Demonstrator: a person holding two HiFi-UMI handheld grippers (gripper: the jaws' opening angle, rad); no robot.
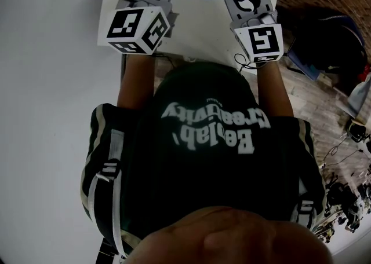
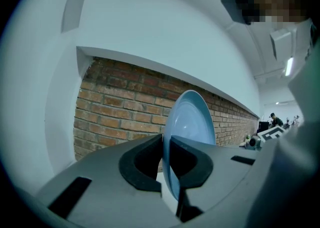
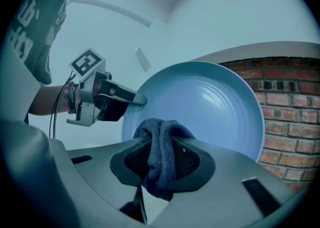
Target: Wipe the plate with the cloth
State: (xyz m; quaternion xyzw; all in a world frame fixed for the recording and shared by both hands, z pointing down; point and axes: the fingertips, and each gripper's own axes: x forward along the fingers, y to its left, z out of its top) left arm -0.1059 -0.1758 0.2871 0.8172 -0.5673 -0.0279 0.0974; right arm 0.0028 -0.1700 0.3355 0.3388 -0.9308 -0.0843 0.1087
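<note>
Left gripper (image 2: 167, 158) clamps one plate (image 2: 190, 119); right gripper (image 3: 161, 161) clamps one cloth (image 3: 159, 133).

The round pale-blue plate (image 3: 215, 107) stands upright on edge in the air, with the bunched dark-blue terry cloth (image 3: 162, 147) low at its inner face.

The cloth (image 3: 161, 144) sits before the upright plate (image 3: 215, 107), brick wall (image 3: 292, 99) behind.

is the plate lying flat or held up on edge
Held up on edge: the left gripper clamps the plate by its rim, and its face is turned to the cloth in the right gripper.
</note>
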